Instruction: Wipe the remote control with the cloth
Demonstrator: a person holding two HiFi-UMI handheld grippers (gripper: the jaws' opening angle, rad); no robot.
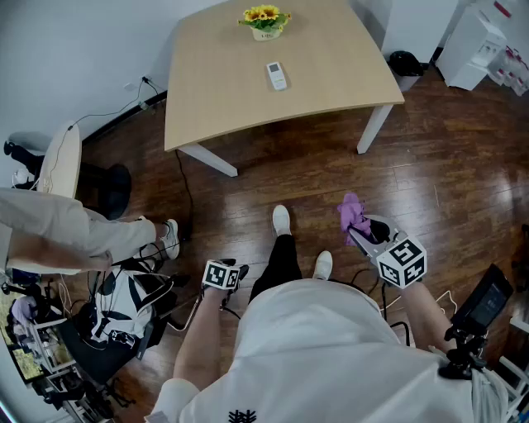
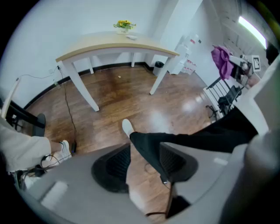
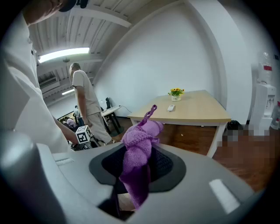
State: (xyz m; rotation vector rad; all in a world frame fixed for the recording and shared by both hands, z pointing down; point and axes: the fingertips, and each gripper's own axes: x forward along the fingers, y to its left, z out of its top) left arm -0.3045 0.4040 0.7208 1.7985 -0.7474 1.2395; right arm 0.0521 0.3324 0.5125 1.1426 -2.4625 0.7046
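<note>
A white remote control (image 1: 277,75) lies on the light wood table (image 1: 331,91), far ahead of me; it also shows as a small white shape in the left gripper view (image 2: 131,37) and the right gripper view (image 3: 171,108). My right gripper (image 1: 361,234) is shut on a purple cloth (image 1: 354,213), which bunches up between its pads (image 3: 139,168) and sticks out above them (image 3: 142,135). My left gripper (image 1: 235,277) hangs low beside my leg, pointing steeply at the floor. Its jaws (image 2: 144,164) are shut and hold nothing.
A pot of yellow flowers (image 1: 264,22) stands at the table's far edge. Another person (image 1: 66,235) stands at my left, near a chair (image 1: 62,161) and a bag with cables (image 1: 128,301). A black bin (image 1: 405,63) and a white dispenser (image 1: 475,41) sit beyond the table.
</note>
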